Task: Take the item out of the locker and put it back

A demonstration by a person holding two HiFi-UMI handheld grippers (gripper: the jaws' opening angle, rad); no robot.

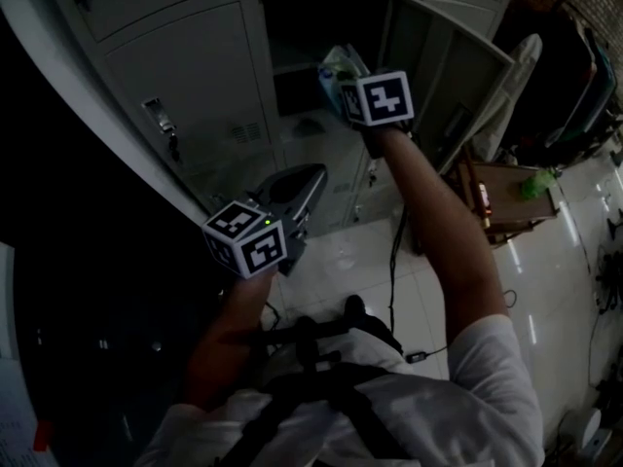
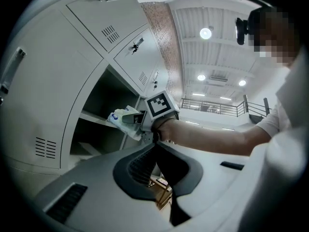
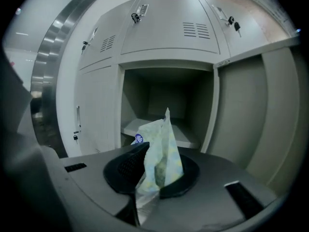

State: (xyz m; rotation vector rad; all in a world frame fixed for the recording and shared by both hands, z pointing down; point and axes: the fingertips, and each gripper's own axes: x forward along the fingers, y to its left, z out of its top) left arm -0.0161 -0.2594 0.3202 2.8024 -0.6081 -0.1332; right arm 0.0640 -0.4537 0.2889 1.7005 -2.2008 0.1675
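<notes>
A pale crinkled packet [image 3: 158,156] with a blue mark stands pinched between the jaws of my right gripper [image 3: 155,180], which is shut on it. This gripper [image 1: 343,78] is raised in front of the open locker [image 1: 307,42]; the packet [image 1: 336,63] sits at the compartment's mouth, above its shelf [image 3: 140,127]. In the left gripper view the right gripper [image 2: 134,122] and packet [image 2: 117,118] show at the locker opening. My left gripper [image 1: 310,177] hangs lower, before the closed lockers, its jaws together and holding nothing [image 2: 157,178].
The locker door [image 1: 462,76] stands swung open to the right. Closed lockers with keys [image 1: 164,117] lie left and below. A wooden stand [image 1: 506,202] with a green thing [image 1: 535,183] sits at the right. A cable [image 1: 419,354] trails on the tiled floor.
</notes>
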